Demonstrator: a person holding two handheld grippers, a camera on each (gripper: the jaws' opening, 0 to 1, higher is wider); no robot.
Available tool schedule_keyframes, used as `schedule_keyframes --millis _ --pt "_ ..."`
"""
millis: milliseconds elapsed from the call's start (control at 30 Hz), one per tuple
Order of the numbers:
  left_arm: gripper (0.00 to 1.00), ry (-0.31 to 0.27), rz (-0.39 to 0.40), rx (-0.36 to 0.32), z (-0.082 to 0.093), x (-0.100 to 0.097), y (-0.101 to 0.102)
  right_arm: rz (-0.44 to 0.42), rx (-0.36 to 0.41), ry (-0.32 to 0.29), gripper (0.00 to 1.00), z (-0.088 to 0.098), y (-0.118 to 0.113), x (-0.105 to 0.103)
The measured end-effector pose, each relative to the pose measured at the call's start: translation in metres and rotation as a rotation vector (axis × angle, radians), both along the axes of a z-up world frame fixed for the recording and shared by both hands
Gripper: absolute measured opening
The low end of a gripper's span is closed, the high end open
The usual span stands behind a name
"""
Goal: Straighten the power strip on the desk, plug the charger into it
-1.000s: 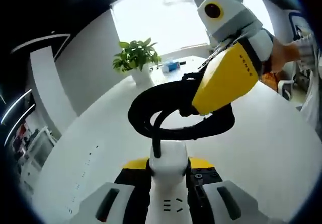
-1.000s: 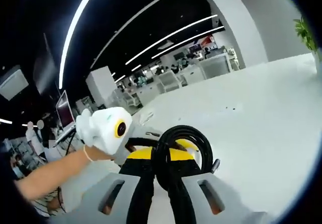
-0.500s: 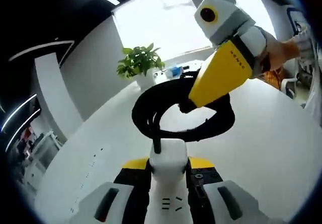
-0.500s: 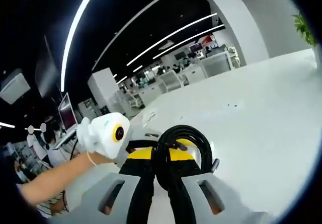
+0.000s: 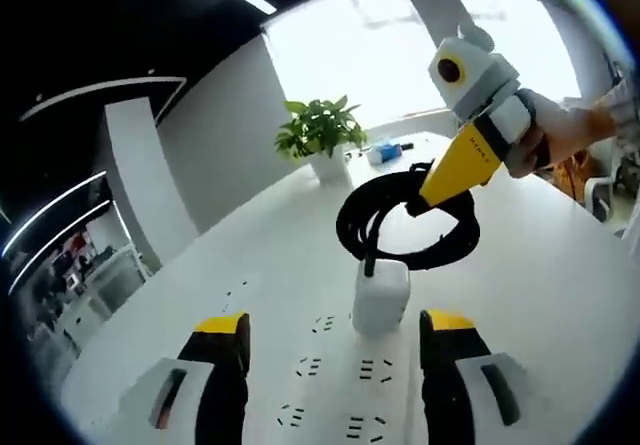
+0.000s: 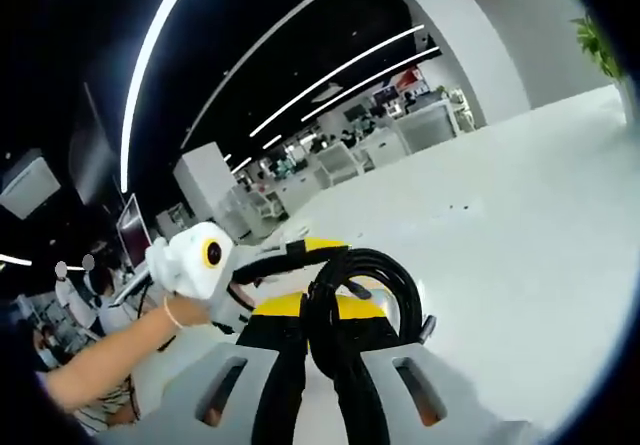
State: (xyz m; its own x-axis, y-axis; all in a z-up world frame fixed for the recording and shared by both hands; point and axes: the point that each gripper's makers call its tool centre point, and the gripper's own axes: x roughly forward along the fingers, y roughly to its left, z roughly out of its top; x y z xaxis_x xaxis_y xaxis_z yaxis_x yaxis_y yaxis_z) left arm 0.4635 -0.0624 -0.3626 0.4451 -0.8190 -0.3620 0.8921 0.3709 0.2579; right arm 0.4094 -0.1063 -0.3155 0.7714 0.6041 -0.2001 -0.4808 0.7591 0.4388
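Near, the left tongs (image 5: 330, 385) stand open astride the power strip (image 5: 345, 405) on the desk (image 5: 560, 295), with the charger (image 5: 381, 295) seated. Farther, the right tongs (image 5: 425, 200) clamp its coiled cable (image 5: 400, 227). Plugging looks done; next, lay the cable down.

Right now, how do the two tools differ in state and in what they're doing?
The left tool is open, its jaws spread either side of the white charger on the power strip. The right tool is shut on the coiled black cable, holding it up. Both have yellow-and-grey jaws.
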Motion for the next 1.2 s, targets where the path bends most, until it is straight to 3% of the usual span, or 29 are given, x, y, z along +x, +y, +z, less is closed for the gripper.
schedule_keyframes --millis 200,267,333,433,767,867,1000,1067,1200 --pt "0.99 -0.034 0.029 -0.022 0.009 0.000 0.017 -0.001 -0.004 -0.002 0.07 0.000 0.000 0.001" --pt "0.99 -0.050 0.038 0.006 0.008 -0.001 0.024 -0.001 -0.004 -0.003 0.07 0.000 0.000 0.001" --pt "0.99 -0.029 0.042 0.041 0.004 -0.004 0.033 -0.001 -0.004 -0.002 0.07 0.000 0.000 0.000" --pt "0.99 -0.069 0.049 0.121 0.001 -0.002 0.048 0.000 -0.009 -0.003 0.07 0.000 0.001 -0.002" --pt "0.99 -0.044 0.072 0.366 -0.016 0.001 0.088 0.000 -0.004 -0.002 0.07 -0.001 0.001 -0.003" --pt "0.99 0.006 0.069 0.447 -0.028 0.001 0.099 0.000 -0.003 -0.002 0.07 -0.001 0.001 -0.003" --pt "0.98 0.079 0.008 0.587 -0.048 -0.006 0.108 0.000 0.005 0.000 0.07 -0.001 0.000 -0.004" --pt "0.98 0.093 -0.031 0.617 -0.054 -0.012 0.107 -0.001 0.011 0.001 0.07 -0.002 -0.001 -0.005" --pt "0.98 0.102 -0.031 0.655 -0.058 -0.006 0.106 0.002 0.014 0.000 0.07 -0.002 -0.001 -0.005"
